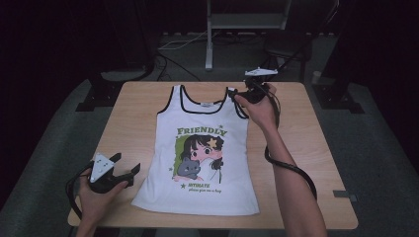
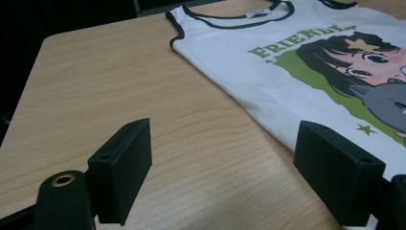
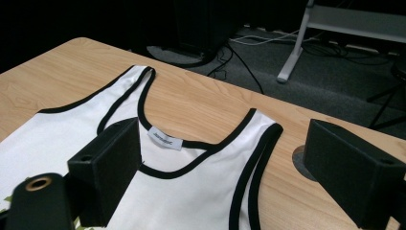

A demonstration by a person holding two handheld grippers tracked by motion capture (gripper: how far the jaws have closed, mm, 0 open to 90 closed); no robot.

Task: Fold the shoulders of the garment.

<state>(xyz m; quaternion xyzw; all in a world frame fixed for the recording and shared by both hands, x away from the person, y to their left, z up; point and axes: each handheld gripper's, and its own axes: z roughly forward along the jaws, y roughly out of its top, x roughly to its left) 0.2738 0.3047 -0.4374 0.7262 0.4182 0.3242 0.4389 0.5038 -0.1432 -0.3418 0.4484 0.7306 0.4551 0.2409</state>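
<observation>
Jaws of both your grippers gape empty, left gripper by the hem, right gripper over a strap of the tank top flat on the table; looks pre-grasp, next pinch strap and hem.

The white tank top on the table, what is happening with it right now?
A person holds a two-jaw gripper in each hand over a white tank top that lies flat, print side up, on a wooden table. The right gripper is at the shoulder strap on the person's right, jaws open. The left gripper sits by the bottom left corner of the top, also open. Neither holds the fabric yet.
</observation>
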